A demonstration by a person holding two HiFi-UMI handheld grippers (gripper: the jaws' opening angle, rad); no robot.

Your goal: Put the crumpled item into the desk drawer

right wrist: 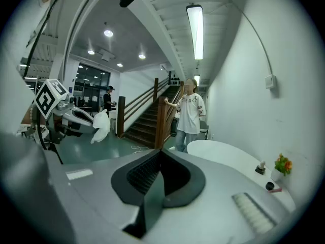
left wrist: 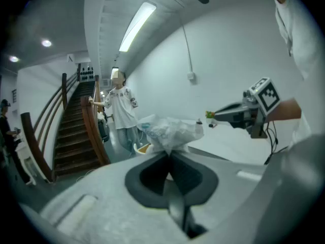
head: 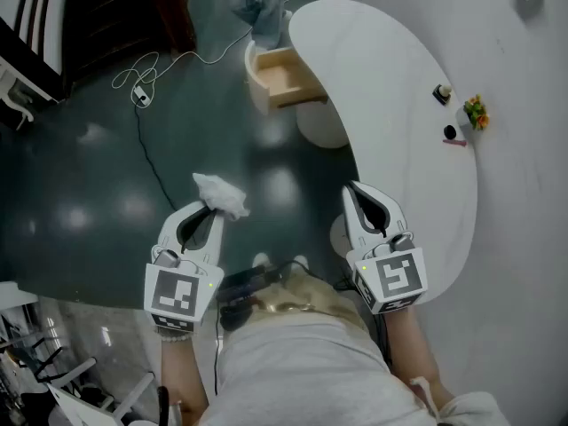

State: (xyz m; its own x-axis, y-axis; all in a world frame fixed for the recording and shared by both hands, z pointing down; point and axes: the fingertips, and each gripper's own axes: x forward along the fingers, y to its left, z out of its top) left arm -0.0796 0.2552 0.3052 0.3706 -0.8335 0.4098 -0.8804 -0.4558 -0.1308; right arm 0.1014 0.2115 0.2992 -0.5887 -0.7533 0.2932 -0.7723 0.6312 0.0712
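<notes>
My left gripper is shut on a crumpled white plastic item, held in the air over the dark floor. In the left gripper view the crumpled item bulges out right beyond the closed jaw tips. The desk drawer stands pulled open at the far end of the white curved desk, its wooden inside showing. My right gripper hangs shut and empty by the desk's near edge; from it I see the crumpled item off to the left.
A person in a white shirt stands by a wooden staircase past the desk. On the desk's right side are a small plant and small dark objects. A white cable lies on the floor.
</notes>
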